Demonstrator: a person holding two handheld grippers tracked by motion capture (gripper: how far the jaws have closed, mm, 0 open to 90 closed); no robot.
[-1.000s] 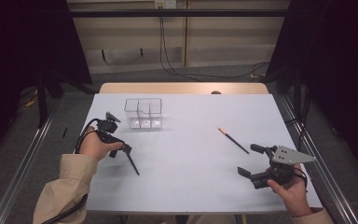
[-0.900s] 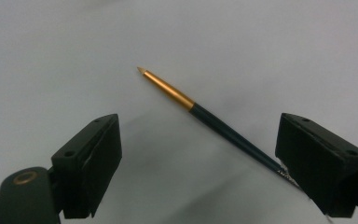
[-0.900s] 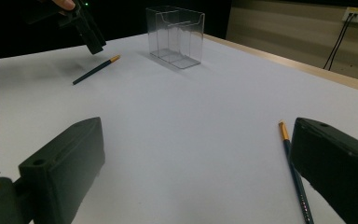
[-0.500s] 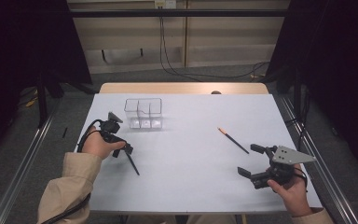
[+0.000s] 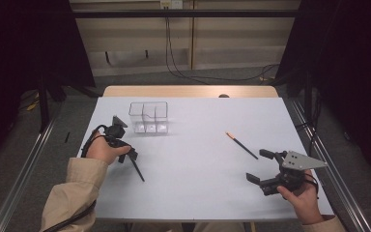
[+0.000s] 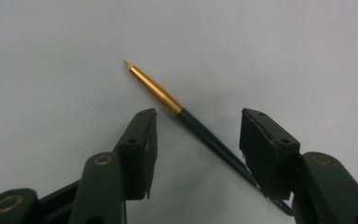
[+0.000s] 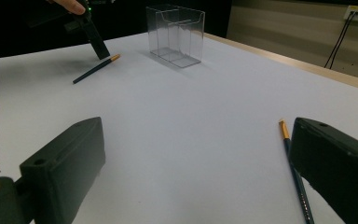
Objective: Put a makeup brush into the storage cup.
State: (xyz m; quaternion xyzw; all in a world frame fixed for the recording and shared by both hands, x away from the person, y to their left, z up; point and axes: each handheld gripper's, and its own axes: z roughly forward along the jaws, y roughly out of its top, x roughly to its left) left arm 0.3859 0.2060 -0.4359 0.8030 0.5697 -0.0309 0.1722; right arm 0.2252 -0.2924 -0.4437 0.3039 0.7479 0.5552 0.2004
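Since the earlier frame, the left claw (image 6: 196,140) has been closing around the dark pencil (image 6: 205,133) at lower left of the tabletop (image 5: 198,169); the pads are not yet pressed on it. The right claw (image 5: 261,166) is held open beside a second pencil (image 5: 241,145). Neither is placed in the clear organizer (image 5: 149,117).

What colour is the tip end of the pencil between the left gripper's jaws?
Gold, on a dark blue pencil; clearest in the left gripper view.

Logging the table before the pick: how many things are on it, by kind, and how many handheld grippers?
Dark pencils with gold ends: 2, one between the left gripper's jaws, one by the right gripper
Clear divided boxes: 1
Handheld grippers: 2, left and right
Total: 5
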